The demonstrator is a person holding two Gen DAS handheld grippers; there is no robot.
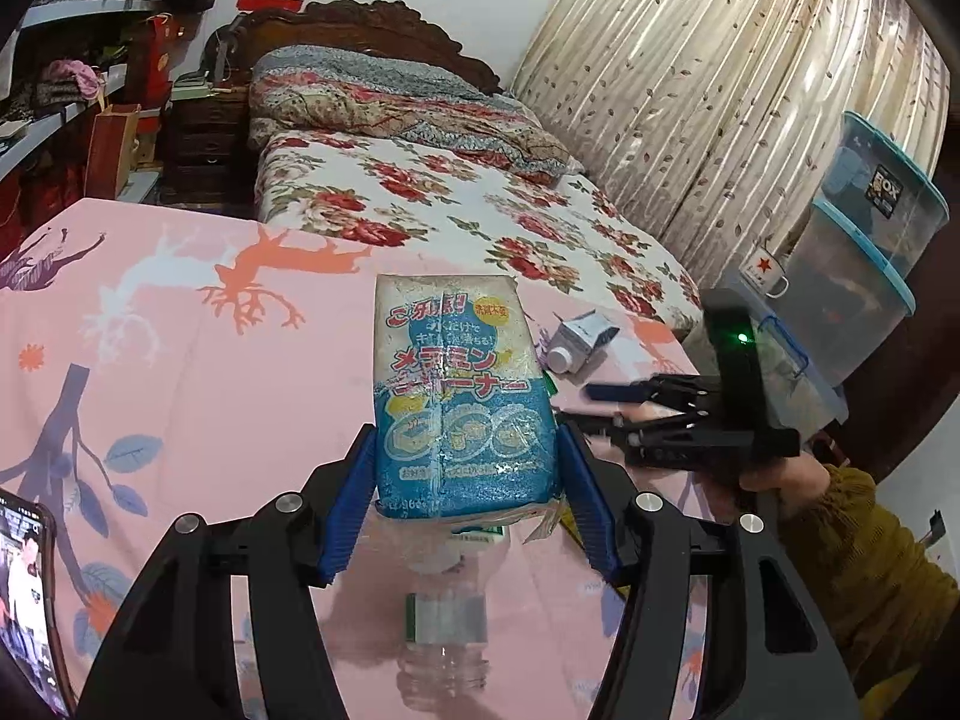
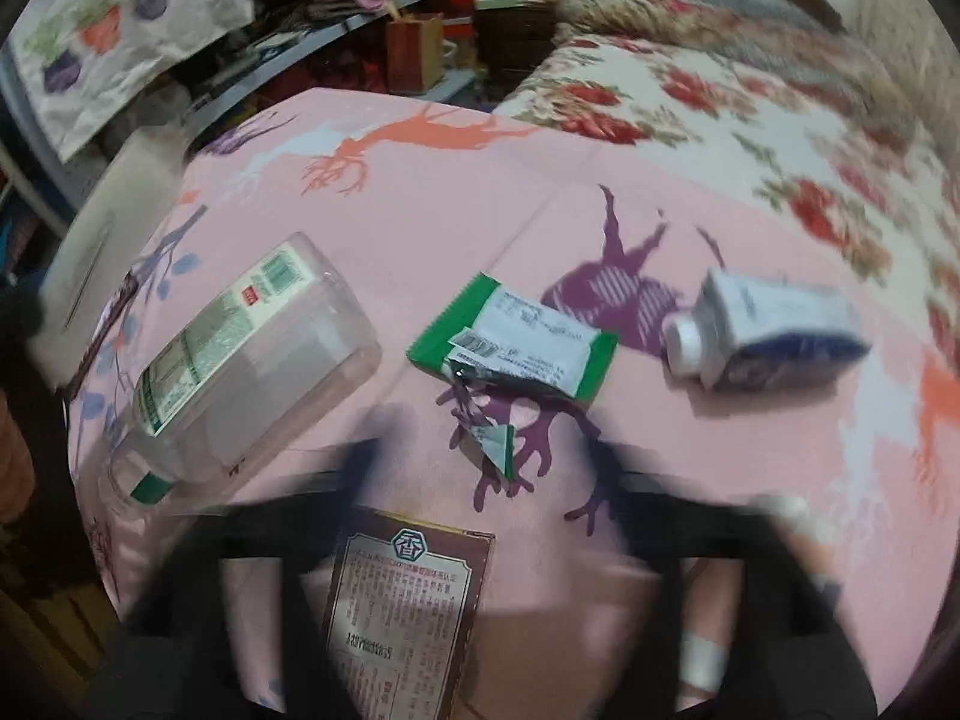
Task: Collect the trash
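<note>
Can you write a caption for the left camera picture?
Left claw grips a blue packet above a bottle.

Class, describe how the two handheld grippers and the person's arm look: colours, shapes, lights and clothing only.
The left gripper has black angular arms with silver bolts and ribbed blue fingers. The right gripper is black too, with a blue fingertip and a green light. The hand holding it wears a mustard knitted sleeve.

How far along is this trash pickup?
Nothing looks binned yet; no trash container is identifiable. In hand: the left gripper grips a blue sponge pack. Left on the pink cloth: a clear bottle, a torn green wrapper, a small carton and a brown box.
</note>
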